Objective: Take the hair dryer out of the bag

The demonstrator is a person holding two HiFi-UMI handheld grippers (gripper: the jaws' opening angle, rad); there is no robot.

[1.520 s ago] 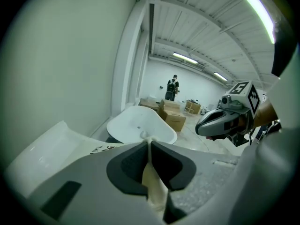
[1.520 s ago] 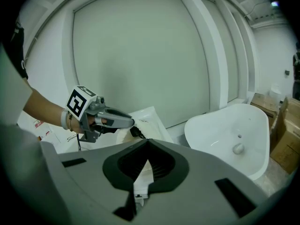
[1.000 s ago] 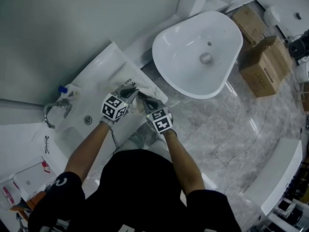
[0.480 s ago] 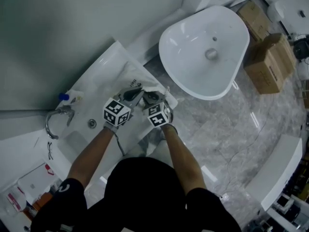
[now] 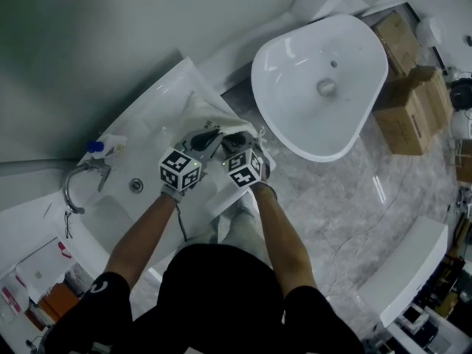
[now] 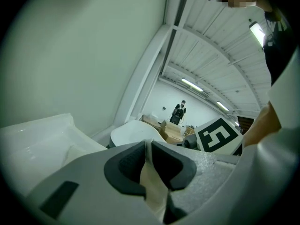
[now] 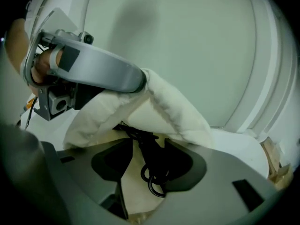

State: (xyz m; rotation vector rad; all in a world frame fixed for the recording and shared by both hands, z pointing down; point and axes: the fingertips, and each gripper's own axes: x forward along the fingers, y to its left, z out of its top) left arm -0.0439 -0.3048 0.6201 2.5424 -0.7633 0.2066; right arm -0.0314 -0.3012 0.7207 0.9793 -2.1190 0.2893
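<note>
One bag (image 5: 200, 113) — two basins (image 5: 295, 65) (image 5: 118, 206), one tap (image 5: 96, 168)

with the left gripper (image 6: 146, 149) pinching up the rim of the bag (image 7: 173, 107), its mouth stands clear to enter, though a coiled black cord (image 7: 152, 172) lies between the jaws of the right gripper (image 7: 149, 154), which have just been opening.

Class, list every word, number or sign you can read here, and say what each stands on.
No text here can be read.
Dark print on the bag: too small to read.
The marker cubes: black square patterns only, no words.
</note>
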